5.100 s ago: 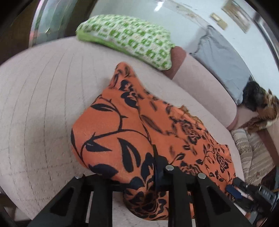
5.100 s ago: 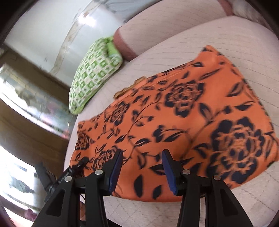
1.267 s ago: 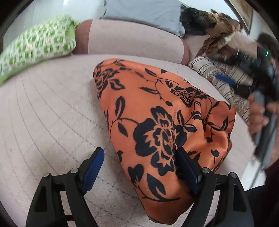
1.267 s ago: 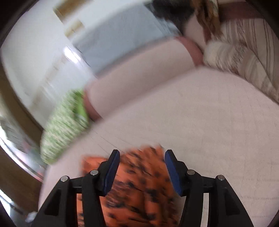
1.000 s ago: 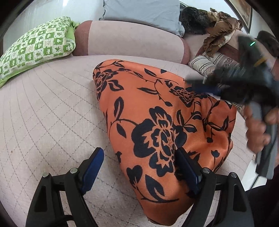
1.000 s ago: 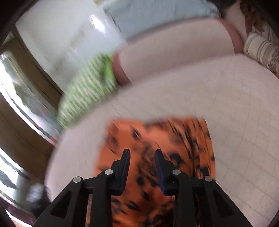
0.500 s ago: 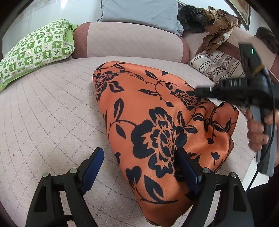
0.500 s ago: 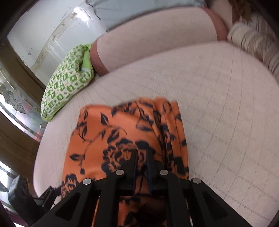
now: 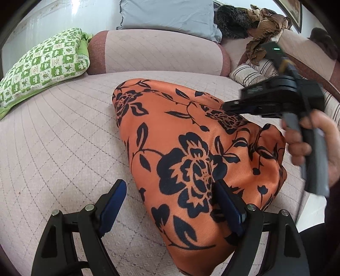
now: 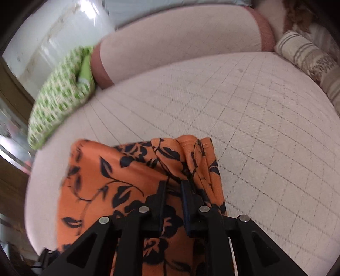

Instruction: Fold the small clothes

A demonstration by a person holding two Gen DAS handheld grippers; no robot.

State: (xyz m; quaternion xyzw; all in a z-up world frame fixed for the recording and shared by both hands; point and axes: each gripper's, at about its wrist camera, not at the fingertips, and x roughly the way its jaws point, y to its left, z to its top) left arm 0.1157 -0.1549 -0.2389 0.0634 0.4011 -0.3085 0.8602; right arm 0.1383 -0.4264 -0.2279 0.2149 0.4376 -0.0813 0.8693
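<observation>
One orange floral garment (image 9: 187, 152) lies on the quilted sofa seat (image 9: 53, 138). The left gripper (image 9: 170, 203) stands spread over its near end. The right gripper (image 10: 173, 191) pinches gathered folds (open earlier, just closed). Only the left view shows the hand (image 9: 314, 144) and grey pillow (image 9: 167, 14).

Orange cloth garment with black floral print (image 9: 187, 152): smooth weave, faint sheen, bunched between matt black plastic right claw (image 10: 173, 186). Left claw (image 9: 170, 203): matt black plastic, blue pads, small metal pins. Beneath both: pale quilted fabric sofa seat (image 9: 63, 135), matt, stitched grid.
</observation>
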